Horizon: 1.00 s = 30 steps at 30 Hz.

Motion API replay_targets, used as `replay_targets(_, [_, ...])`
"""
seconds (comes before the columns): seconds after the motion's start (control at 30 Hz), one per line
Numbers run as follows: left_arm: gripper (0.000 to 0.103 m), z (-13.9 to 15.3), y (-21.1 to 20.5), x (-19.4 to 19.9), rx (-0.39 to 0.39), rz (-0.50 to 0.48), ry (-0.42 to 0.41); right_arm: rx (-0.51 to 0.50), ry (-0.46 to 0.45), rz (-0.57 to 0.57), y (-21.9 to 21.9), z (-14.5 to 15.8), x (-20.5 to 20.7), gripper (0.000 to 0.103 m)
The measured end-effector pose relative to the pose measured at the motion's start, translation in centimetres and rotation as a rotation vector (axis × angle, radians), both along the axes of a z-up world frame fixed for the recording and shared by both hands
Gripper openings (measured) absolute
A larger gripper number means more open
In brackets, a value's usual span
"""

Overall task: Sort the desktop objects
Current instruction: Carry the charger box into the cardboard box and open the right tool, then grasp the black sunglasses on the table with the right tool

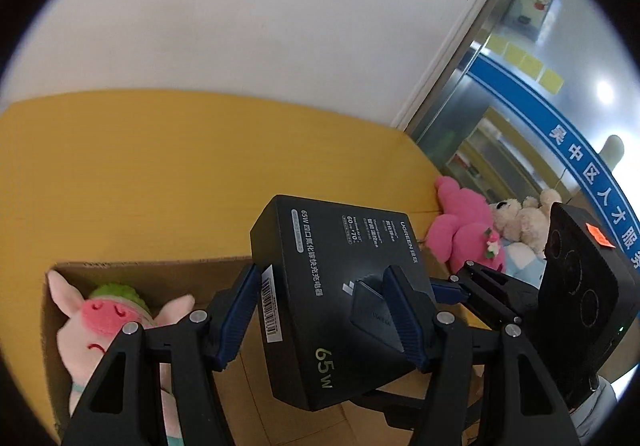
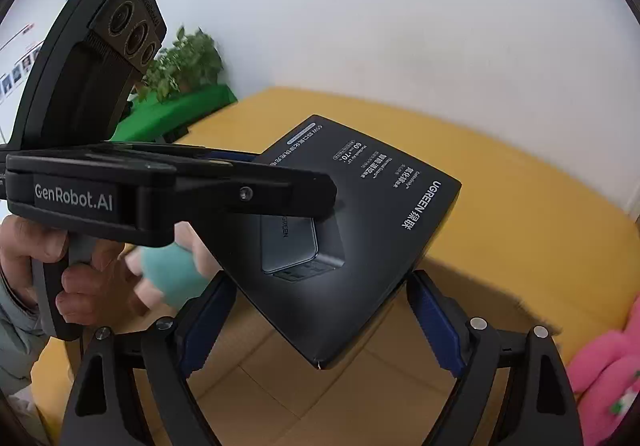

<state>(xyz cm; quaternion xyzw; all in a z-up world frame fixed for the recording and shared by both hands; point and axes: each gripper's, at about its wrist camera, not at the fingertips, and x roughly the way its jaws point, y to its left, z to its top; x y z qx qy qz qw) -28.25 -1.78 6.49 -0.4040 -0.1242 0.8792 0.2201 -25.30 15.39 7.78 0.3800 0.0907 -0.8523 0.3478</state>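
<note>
Step in hand: I judge I am carrying the black rectangular cardboard charger box [image 1: 320, 298] over the open brown cardboard carton [image 1: 224, 274] to drop it in with the sorted things.
Doing it well: I would lower the box until it sits just above the carton floor, keep it level, then release; letting go this high could tip it onto the toy inside.
Left gripper [image 1: 318, 318]: its blue-padded jaws are pinching the box across its two sides, holding it in the air above the carton.
Right gripper [image 2: 320, 318]: its jaws are spread wide on either side of the box's near corner; I cannot tell whether a pad touches it, and it carries no load.
Inside the carton: a pale pink plush pig with a green cap [image 1: 108, 318] lies left of the box.
Beyond the carton: a bright pink plush toy [image 1: 464, 230] and a cream plush bear [image 1: 520, 222] lie on the yellow counter [image 1: 160, 166], right of the box.
</note>
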Motion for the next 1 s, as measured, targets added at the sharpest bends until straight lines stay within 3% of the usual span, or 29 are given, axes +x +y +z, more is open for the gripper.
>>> replay_targets(0.23, [0.062,-5.2,0.0,-1.3,-0.079,0.05,-0.177,0.015,-0.184,0.028,-0.9,-7.3,-2.0,0.086])
replay_targets(0.4, [0.061,-5.6,0.9,-1.0,-0.144,0.048,-0.212,0.093,-0.233,0.029,-2.3,-10.4,-1.2,0.086])
replay_targets(0.5, [0.062,-4.8,-0.5,-0.3,-0.103,0.089,-0.218,0.101,-0.23,0.014,-2.0,-10.3,-0.3,0.087])
replay_targets(0.57, [0.062,-3.3,-1.7,1.1,-0.097,0.131,-0.181,0.093,-0.208,-0.006,-1.4,-8.9,0.7,0.087])
replay_targets(0.67, [0.062,0.6,-2.8,4.9,-0.122,0.143,-0.047,0.067,-0.137,-0.042,0.5,-5.0,3.7,0.089])
replay_targets(0.73, [0.063,3.6,-3.2,8.9,-0.141,0.135,0.064,0.047,-0.075,-0.059,1.6,-2.7,6.4,0.1])
replay_targets(0.77, [0.066,4.8,-3.0,10.6,-0.151,0.129,0.114,0.028,-0.031,-0.073,2.1,-1.2,7.8,0.103])
replay_targets(0.83, [0.083,7.1,-2.7,15.5,-0.183,0.128,0.232,-0.006,0.043,-0.107,3.5,1.0,11.3,0.103])
replay_targets(0.93, [0.083,8.6,-1.7,21.7,-0.234,0.135,0.35,-0.036,0.094,-0.163,4.4,2.2,16.0,0.103])
replay_targets(1.0, [0.081,9.0,-0.8,23.8,-0.243,0.135,0.376,-0.045,0.118,-0.196,4.0,2.1,18.0,0.1])
